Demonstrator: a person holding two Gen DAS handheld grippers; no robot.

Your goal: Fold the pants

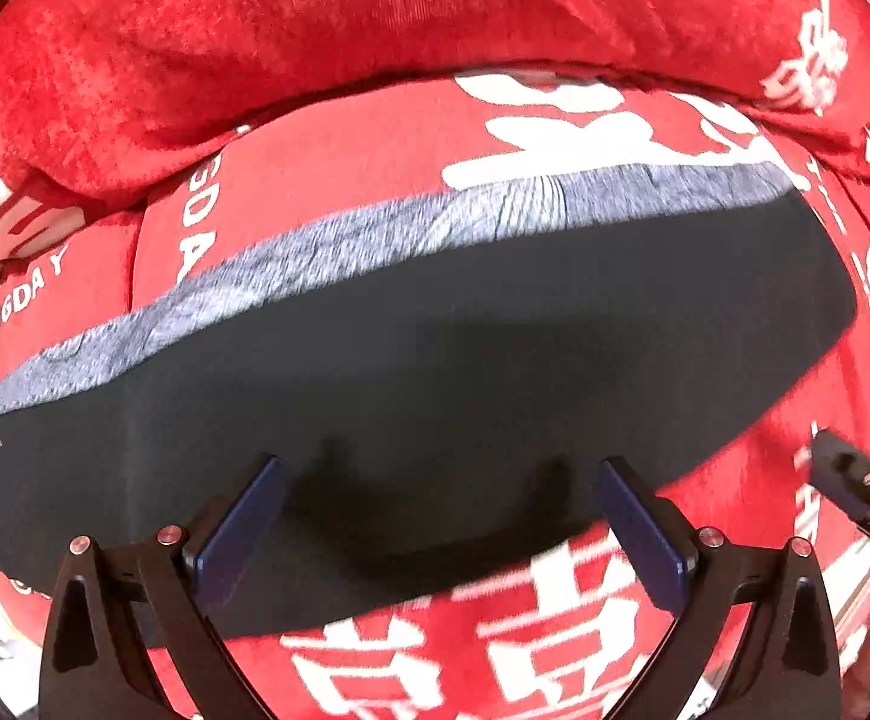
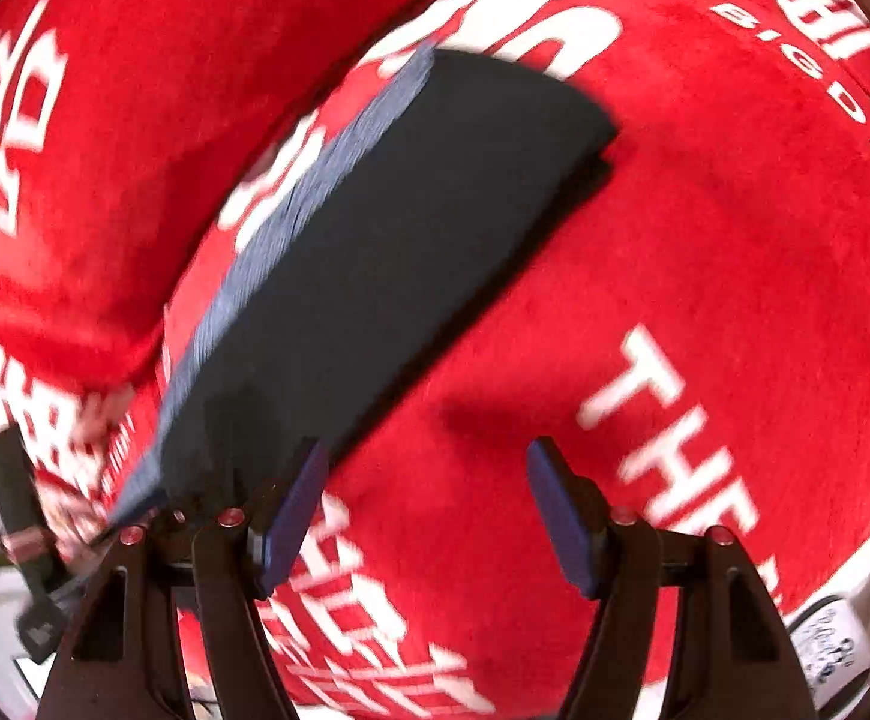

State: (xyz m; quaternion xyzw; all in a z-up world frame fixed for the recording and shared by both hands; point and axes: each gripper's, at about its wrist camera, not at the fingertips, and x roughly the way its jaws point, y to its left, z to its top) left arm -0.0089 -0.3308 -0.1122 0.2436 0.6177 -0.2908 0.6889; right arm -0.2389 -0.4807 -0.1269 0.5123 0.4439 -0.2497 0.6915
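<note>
The pants (image 1: pixel 435 330) lie folded into a long dark navy slab with a grey fleecy strip (image 1: pixel 315 246) along the far edge. They rest on a red blanket (image 1: pixel 555 630) printed with white lettering. My left gripper (image 1: pixel 441 516) hangs open above the slab's near edge, with nothing pinched between its blue pads. In the right wrist view the pants (image 2: pixel 375 252) run diagonally from top centre to lower left. My right gripper (image 2: pixel 426 474) is open over bare blanket beside the near end of the pants, its left finger (image 2: pixel 291 510) at the slab's edge.
A raised red fold of bedding (image 1: pixel 315 30) bulges behind the pants. The right gripper's tip (image 1: pixel 855 480) shows at the right edge of the left wrist view, and the left gripper (image 2: pixel 15 510) at the right wrist view's left edge. A white label (image 2: pixel 831 642) sits at the blanket's corner.
</note>
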